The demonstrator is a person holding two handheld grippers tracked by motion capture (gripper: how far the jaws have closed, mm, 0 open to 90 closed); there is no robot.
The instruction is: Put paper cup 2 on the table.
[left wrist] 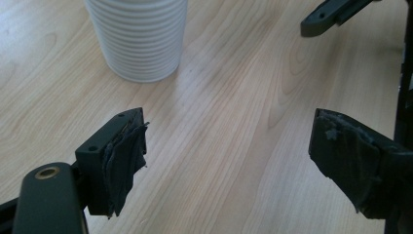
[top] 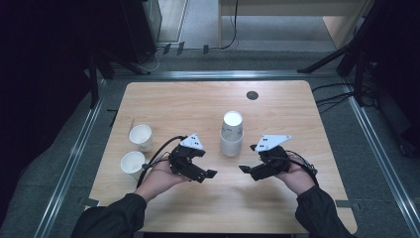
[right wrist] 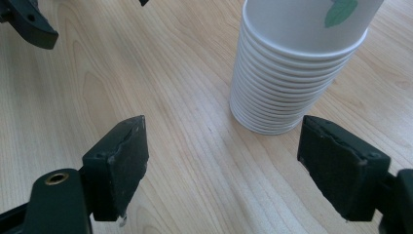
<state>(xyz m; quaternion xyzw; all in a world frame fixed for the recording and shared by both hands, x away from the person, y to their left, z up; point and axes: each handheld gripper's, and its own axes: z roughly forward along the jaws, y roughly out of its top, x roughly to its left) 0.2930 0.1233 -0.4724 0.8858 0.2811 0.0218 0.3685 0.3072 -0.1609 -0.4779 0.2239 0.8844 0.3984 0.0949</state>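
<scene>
High view: pale wooden table (top: pixel 163 99) on grey floor (top: pixel 376 163), both tongs (top: pixel 212 174) (top: pixel 244 169) apart, empty.

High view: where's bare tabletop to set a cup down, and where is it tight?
Free: the far strip of the table behind the cup stack, and the right side beyond the right gripper. Tight: the left edge around the two single cups, and the gap between left gripper and right gripper.
</scene>
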